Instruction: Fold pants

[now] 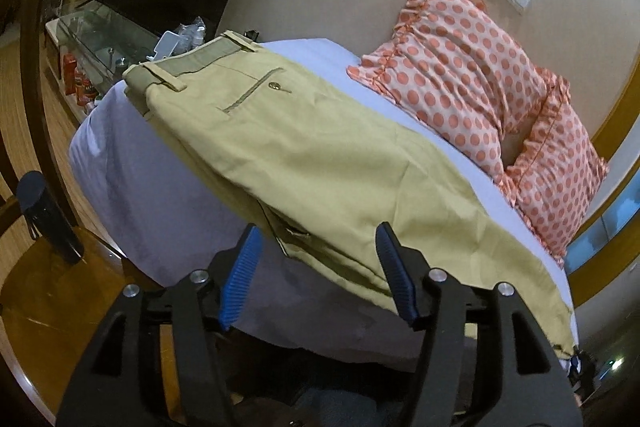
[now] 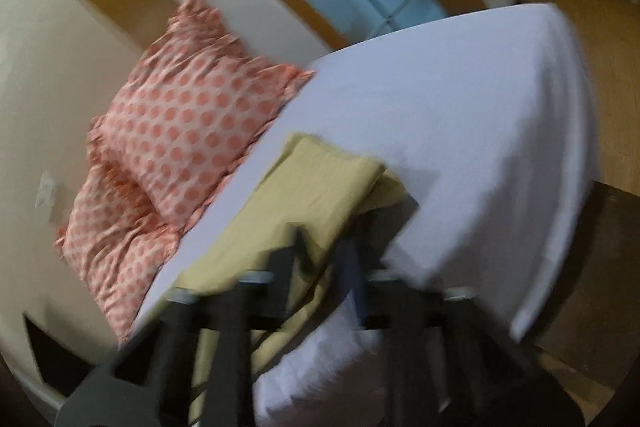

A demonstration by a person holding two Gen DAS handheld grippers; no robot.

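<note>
I am working two hand-held grippers over a bed [image 1: 168,203] covered by a pale lilac sheet. The khaki pants [image 1: 304,155] lie flat along the bed, already doubled leg over leg, with the waistband and a buttoned back pocket toward the far left corner and the legs running back toward me along the near edge. Lying lengthwise like this, they look ready for the next fold, ankles up to the waist.

The left hand-held gripper [image 1: 316,239] hangs at the near edge of the bed with its blue-padded jaws spread wide, on either side of the thigh section and holding nothing. I judge it is placed there to steady or pinch the cloth at the fold line.

The right hand-held gripper [image 2: 324,243] sits at the leg end, near the right corner of the bed. This view is badly blurred, but cloth runs between the fingers and the hem [image 2: 332,163] is doubled over ahead of them, so the jaws appear clamped on the pants. In the left wrist view its tip shows at the very end of the leg.

Two peach polka-dot pillows [image 1: 468,83] rest along the far edge against the wall, well clear of the fold path.
</note>
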